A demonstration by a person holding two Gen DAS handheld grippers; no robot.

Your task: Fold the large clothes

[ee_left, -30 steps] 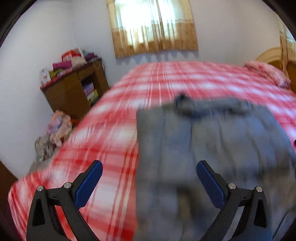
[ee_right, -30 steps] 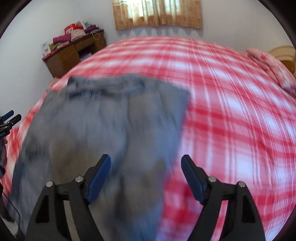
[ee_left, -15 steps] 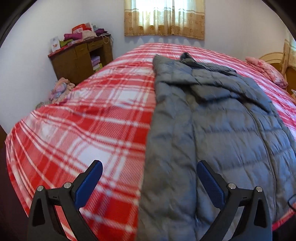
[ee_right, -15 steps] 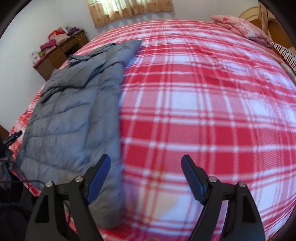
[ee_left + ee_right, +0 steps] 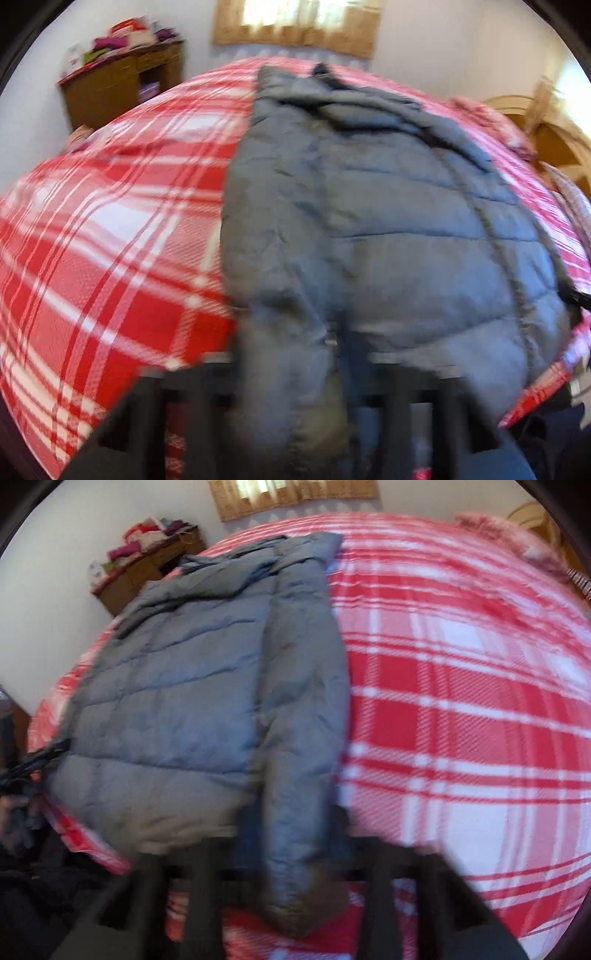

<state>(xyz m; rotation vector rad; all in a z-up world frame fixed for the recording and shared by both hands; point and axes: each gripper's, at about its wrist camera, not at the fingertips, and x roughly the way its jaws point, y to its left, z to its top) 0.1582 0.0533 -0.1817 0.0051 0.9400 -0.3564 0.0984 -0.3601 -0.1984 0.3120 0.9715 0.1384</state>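
A grey quilted jacket (image 5: 406,221) lies flat on the red and white plaid bed (image 5: 92,258), collar at the far end. In the left wrist view its left sleeve (image 5: 280,258) runs down the jacket's edge to the near hem. My left gripper (image 5: 291,354) is blurred and its jaws are closing, with that sleeve's lower end between the pads. In the right wrist view the jacket (image 5: 177,686) fills the left half, and its right sleeve (image 5: 303,701) hangs over the bed's near edge. My right gripper (image 5: 295,834) is shut on that sleeve near the cuff.
A brown wooden cabinet (image 5: 110,88) with stacked folded clothes stands against the far left wall. A curtained window (image 5: 295,26) is behind the bed. A pink pillow (image 5: 509,535) and a wooden headboard (image 5: 554,129) are at the far right. Bare plaid cover (image 5: 461,720) spreads right of the jacket.
Both grippers have dropped toward the jacket's near end. Their jaws, wide open half a second ago, have come together around the two sleeves. Both views are now motion-blurred.
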